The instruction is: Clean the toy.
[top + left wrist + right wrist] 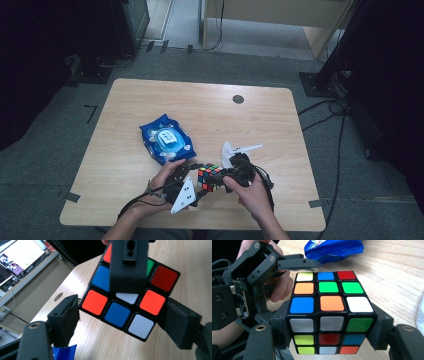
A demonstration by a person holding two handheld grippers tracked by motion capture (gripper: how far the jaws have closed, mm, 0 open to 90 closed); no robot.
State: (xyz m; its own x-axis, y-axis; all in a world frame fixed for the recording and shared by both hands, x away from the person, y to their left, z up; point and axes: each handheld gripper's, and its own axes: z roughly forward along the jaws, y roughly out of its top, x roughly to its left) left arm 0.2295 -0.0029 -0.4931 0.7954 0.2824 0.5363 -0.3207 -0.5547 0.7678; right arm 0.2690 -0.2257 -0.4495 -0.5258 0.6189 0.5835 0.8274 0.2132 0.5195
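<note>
While your right tongs (329, 340) clamp the Rubik's cube (329, 307) near the counter's (150, 95) front edge, your left tongs (122, 322) straddle it unclenched; a blue wipes pack (166, 138), its print unreadable, lies just behind.

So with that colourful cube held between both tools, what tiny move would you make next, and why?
Probably close the left hand-held gripper onto the cube. The right hand-held gripper already clamps the cube's two sides, holding it above the table. In the left gripper view the left jaws flank the nearest layer, seemingly not pressing, so a firm grip there seems needed before any twist.
</note>
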